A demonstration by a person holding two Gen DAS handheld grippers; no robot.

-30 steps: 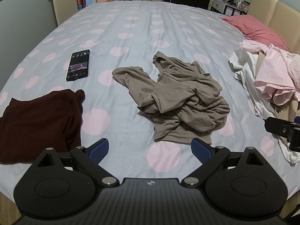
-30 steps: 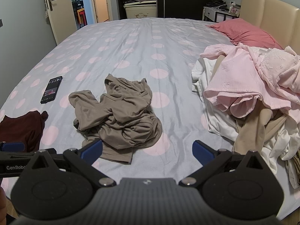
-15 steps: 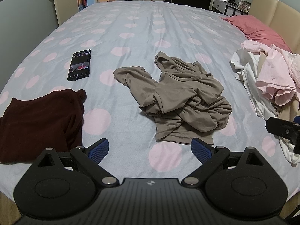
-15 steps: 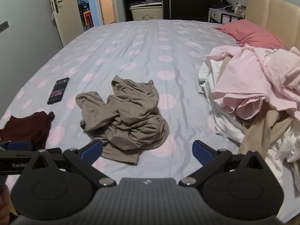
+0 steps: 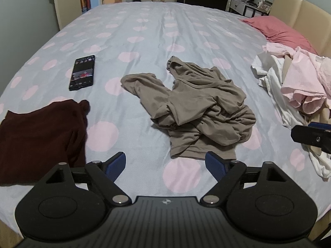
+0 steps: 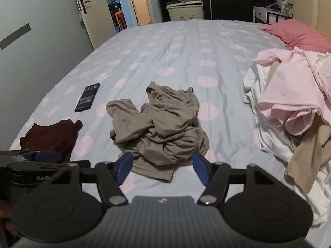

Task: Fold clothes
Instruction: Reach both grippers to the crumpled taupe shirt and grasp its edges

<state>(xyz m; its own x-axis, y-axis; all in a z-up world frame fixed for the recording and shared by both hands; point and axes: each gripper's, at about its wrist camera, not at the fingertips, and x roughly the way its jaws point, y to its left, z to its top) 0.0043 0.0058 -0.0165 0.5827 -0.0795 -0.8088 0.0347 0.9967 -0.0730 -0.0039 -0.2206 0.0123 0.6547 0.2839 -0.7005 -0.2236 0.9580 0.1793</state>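
**Closing in on the crumpled taupe top**

Both of my tongs have eased forward and lower over the last second, the right one most of all: the taupe top now sits larger and closer between its blue pads, and the room behind has tipped up in its view.

My left gripper (image 5: 165,164) hangs with its jaws wide apart and nothing between them, aimed at the near hem of the taupe top (image 5: 198,111). My right gripper (image 6: 162,168) is just as open and empty, its pads framing the same hem from the other side. I keep them spread because I judge the next move to be a two-point pinch, one corner each, so the cloth can be lifted and shaken flat.

That top lies bunched in the middle of the spotted bedspread (image 5: 144,31), one sleeve flung out toward the phone (image 5: 82,72), the body twisted on itself. It sits alone, well apart from the rest, which is why it reads as the piece in hand.

On my left the maroon garment (image 5: 39,136) lies flat near the bed's edge, seemingly dealt with already. On my right the heap of pink and white clothes (image 6: 289,103) waits beside the red pillow (image 6: 298,34).

The twist is the risk: grabbing a fold instead of the true hem would lift a knot.
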